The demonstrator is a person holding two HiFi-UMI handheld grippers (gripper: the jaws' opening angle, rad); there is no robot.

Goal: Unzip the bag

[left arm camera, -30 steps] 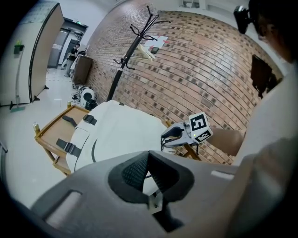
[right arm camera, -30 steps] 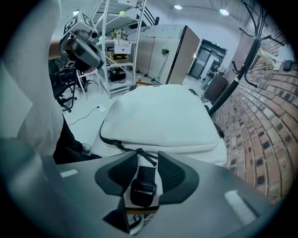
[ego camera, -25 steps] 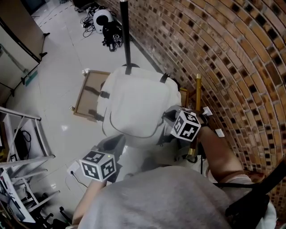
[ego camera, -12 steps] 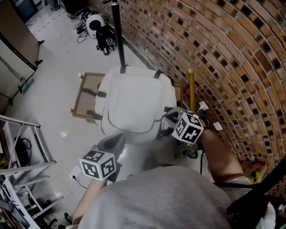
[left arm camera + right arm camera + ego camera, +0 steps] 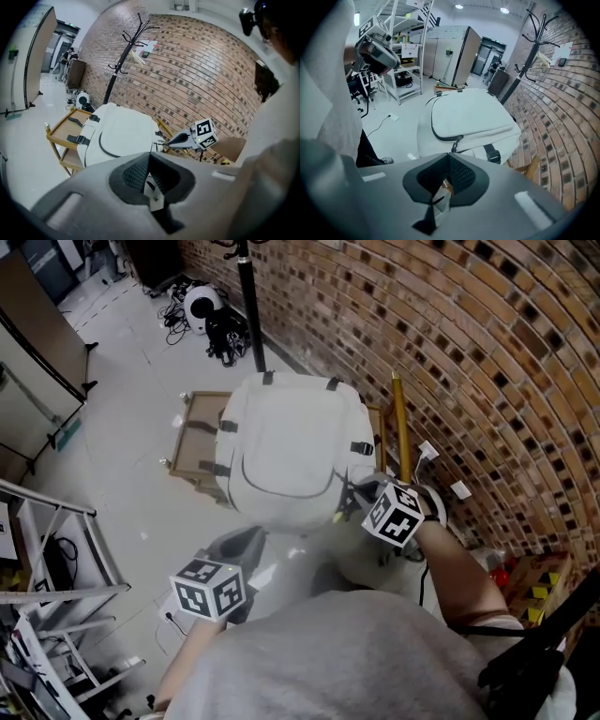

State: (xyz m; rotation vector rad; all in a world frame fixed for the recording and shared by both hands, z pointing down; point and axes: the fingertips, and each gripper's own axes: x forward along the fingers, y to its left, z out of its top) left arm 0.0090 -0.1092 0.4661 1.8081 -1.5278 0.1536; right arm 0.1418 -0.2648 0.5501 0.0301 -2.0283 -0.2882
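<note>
Basically nothing is unzipped yet; the white bag [image 5: 286, 442] lies flat on a small wooden trolley [image 5: 199, 448], covering the side next to the brick wall [image 5: 450, 352] and hanging over the trolley's near edge towards the person. The dark zipper [image 5: 439, 138] runs closed all the way round the front pocket, as far as I can see. The zipper pull [image 5: 455, 142] sits at the end of its run, at the pocket corner nearest the right tool [image 5: 448, 154]. That tool is clenched right on the tip of the pull, and it looks like a pinch to me. The left tool [image 5: 149, 154] is clenched too, with nothing in it; it hangs well apart from the bag, off the near edge. So the grab looks done and the whole pull along the track is left.
</note>
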